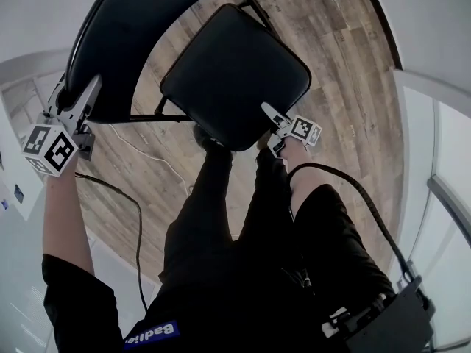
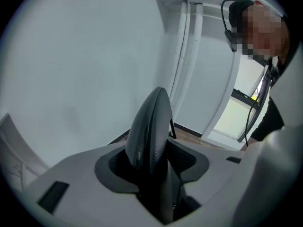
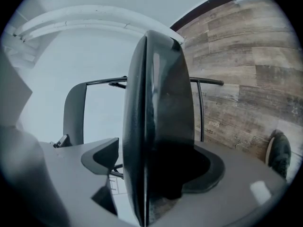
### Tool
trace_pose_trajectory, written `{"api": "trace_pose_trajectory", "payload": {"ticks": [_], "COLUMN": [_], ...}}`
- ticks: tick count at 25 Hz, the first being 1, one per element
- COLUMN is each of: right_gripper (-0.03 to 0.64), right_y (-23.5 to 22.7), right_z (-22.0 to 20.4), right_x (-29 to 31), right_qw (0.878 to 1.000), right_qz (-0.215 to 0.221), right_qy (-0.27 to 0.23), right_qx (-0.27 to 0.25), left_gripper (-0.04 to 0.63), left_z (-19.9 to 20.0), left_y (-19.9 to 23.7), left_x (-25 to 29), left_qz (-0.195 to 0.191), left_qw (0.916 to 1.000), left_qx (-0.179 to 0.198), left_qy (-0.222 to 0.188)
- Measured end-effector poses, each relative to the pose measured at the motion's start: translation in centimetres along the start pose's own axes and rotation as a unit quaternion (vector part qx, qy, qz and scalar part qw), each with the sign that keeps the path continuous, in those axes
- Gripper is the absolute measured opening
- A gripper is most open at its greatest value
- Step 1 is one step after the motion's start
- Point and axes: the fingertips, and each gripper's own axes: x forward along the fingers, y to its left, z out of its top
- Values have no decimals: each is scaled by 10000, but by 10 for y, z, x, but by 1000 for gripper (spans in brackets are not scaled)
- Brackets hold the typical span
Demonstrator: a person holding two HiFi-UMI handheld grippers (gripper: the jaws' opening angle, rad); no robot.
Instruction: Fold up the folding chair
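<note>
Being clamped by the left gripper (image 1: 87, 94) is the backrest (image 1: 125, 35) at far left; the seat (image 1: 235, 72) is grasped at its near edge by the right gripper (image 1: 269, 114).

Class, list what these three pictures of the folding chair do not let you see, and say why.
Chair feet: head view, hidden under the seat and backrest.
Part of the backrest: head view, cut off by the top edge.
Lower jaw of the right gripper: head view, under the seat.
</note>
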Motion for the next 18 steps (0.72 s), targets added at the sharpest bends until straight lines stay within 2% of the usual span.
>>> {"api": "trace_pose_trajectory", "payload": {"ticks": [10,18], "right_gripper": [373,373], "right_y": [64,124], "right_z": [-8,-6], "right_x": [-17,-25], "right_qw": [9999,9998], "right_qz": [130,167], "right_qy": [-12,-45], "right_qx": [-12,-54], "left_gripper": [160,138], "left_z": [25,44], "left_y": [-37,-79], "left_x": [-42,-68], "left_qz": [-90,22], "left_qw": [9994,9984], "left_qx": [60,385], "left_qy": [-333,-411]}}
